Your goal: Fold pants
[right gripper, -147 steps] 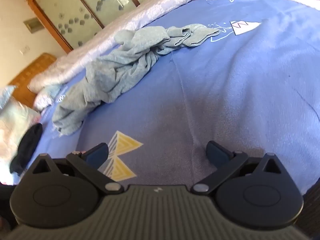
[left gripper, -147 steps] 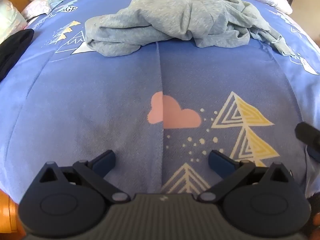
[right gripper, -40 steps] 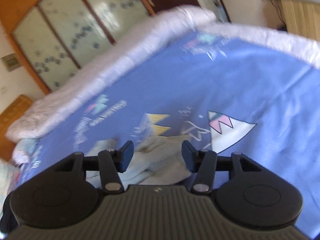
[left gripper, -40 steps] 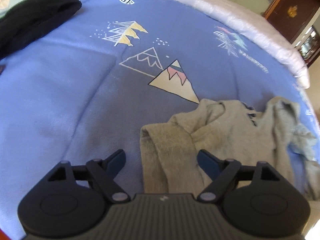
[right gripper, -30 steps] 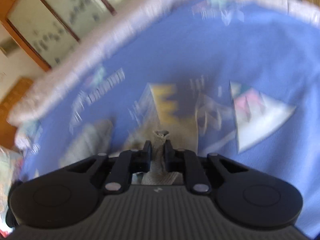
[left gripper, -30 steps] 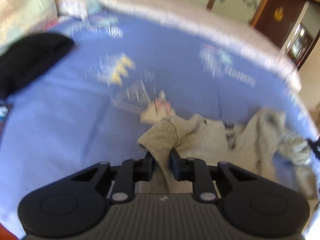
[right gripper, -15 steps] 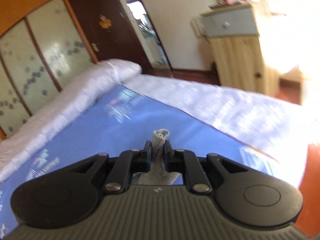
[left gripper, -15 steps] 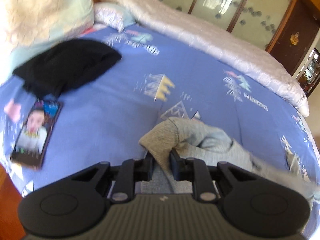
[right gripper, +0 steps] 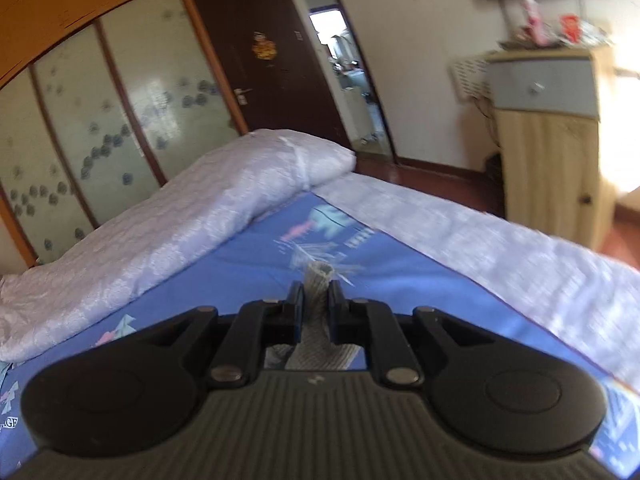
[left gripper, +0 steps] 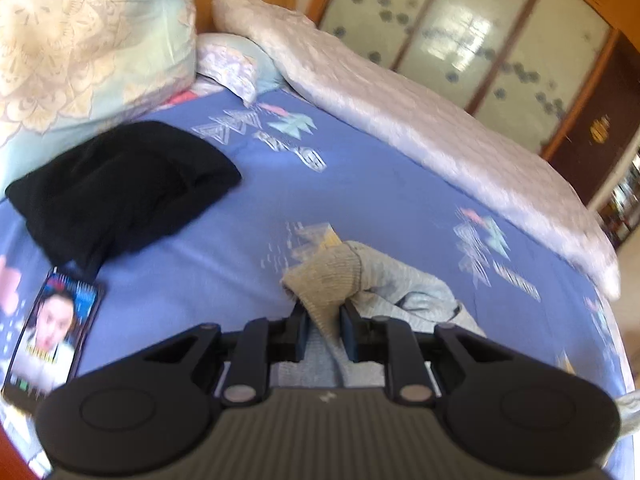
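Note:
The grey pants (left gripper: 384,284) are held up over the blue patterned bedspread (left gripper: 224,240). My left gripper (left gripper: 323,320) is shut on a ribbed grey edge of the pants, and the rest of the cloth trails down to the right. My right gripper (right gripper: 316,300) is shut on another ribbed grey edge of the pants (right gripper: 318,280), raised above the bed (right gripper: 248,256). The cloth below the right gripper is hidden by the gripper body.
A black garment (left gripper: 120,188) and a phone (left gripper: 48,332) lie at the left of the bed. Pillows (left gripper: 80,48) are at the head. A rolled white quilt (left gripper: 420,128) runs along the far side. A wooden cabinet (right gripper: 552,132) and a wardrobe (right gripper: 100,120) stand beyond.
Both grippers closed on the pants' edges and lifted them off the bed. Over the last half second both views rose slightly, with the grips unchanged.

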Demonstrator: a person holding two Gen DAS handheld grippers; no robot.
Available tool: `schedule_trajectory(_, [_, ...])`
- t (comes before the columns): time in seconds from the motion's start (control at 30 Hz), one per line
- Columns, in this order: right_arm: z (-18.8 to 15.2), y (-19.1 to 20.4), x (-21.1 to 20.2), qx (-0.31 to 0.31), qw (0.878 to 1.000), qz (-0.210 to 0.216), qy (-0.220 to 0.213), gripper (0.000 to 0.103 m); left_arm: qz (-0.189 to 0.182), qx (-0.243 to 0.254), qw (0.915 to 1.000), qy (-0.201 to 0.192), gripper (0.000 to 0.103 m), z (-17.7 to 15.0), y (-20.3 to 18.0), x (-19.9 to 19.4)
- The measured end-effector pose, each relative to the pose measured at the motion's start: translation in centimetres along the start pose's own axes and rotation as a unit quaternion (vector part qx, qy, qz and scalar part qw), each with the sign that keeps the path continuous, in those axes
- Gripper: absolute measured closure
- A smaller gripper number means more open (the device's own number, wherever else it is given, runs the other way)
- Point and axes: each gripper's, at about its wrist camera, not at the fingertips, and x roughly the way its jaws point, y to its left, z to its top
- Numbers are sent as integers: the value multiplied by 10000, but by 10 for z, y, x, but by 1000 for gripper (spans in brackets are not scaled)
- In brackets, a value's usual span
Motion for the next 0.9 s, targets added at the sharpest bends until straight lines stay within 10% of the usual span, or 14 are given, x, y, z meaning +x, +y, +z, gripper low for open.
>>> schedule_trajectory(0.07, [16,29,38,-88,9999,96,13,89,169,-130,9998,-2,85,11,1,20])
schedule_trajectory(0.17, [25,55,98,-55,9994,242,229,74,797,59,9965,234,56,15,-7,66])
schedule_trajectory(0.23, [11,62,125,-112,9993,103,352,32,1115,339,9918,534,56,5,-14,86])
schedule_trajectory(0.57, [-131,5,93,222,9750,869,2032,57,-168,-30,9917,1271,36,-82,29,6])
schedule_trajectory(0.7, [-160,-6,68,686,9626,1149,2357,57,-727,-326,9849,1538,11,-123,35,-29])
schedule_trajectory(0.8, [-182,13,59,683,9595,1224,2444,58,-1012,-445,9772,1810,10,-150,30,-32])
schedule_trajectory(0.87, [-187,31,57,496,9598,1210,2484,78,-973,-479,9742,1980,15,-164,23,-23])
schedule_trajectory(0.9, [-190,38,55,367,9621,1111,2465,83,-993,-488,9715,2095,32,-171,18,-18])
